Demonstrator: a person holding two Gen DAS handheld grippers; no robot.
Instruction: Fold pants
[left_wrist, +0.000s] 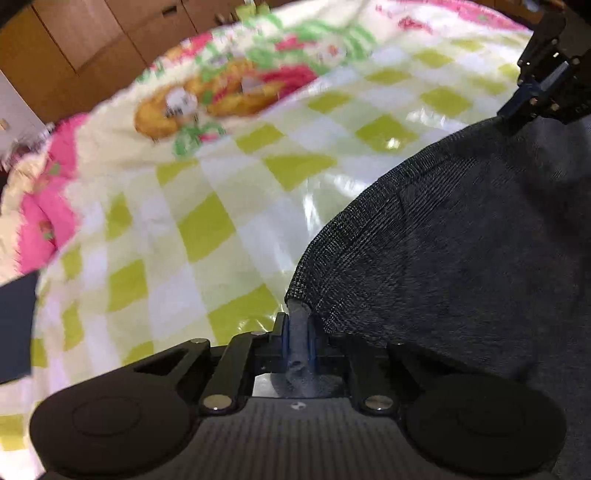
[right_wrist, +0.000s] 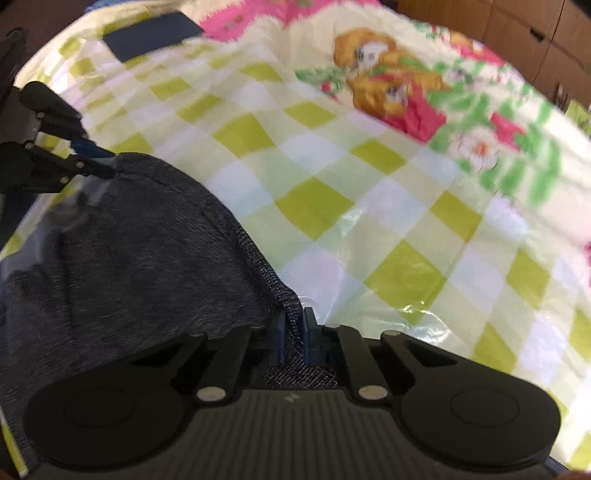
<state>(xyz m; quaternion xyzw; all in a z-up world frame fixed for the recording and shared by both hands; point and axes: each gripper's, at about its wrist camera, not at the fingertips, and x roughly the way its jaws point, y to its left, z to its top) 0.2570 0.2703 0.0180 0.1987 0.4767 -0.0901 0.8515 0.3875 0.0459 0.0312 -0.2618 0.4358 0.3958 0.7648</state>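
The dark grey pants (left_wrist: 461, 258) hang between my two grippers above the checked sheet. My left gripper (left_wrist: 298, 325) is shut on one corner of the pants' edge, low in the left wrist view. My right gripper (right_wrist: 294, 321) is shut on the other corner of the pants (right_wrist: 129, 258). Each gripper shows in the other's view: the right gripper (left_wrist: 517, 112) at the upper right, the left gripper (right_wrist: 99, 162) at the upper left, both pinching the same edge. The edge runs taut between them; the rest of the pants drapes below.
A green-and-white checked sheet (left_wrist: 221, 206) with a cartoon print (right_wrist: 388, 74) and a pink border (left_wrist: 40, 221) covers the surface. A dark flat object (right_wrist: 147, 35) lies near the sheet's far corner. Brown cabinets (left_wrist: 92, 40) stand beyond.
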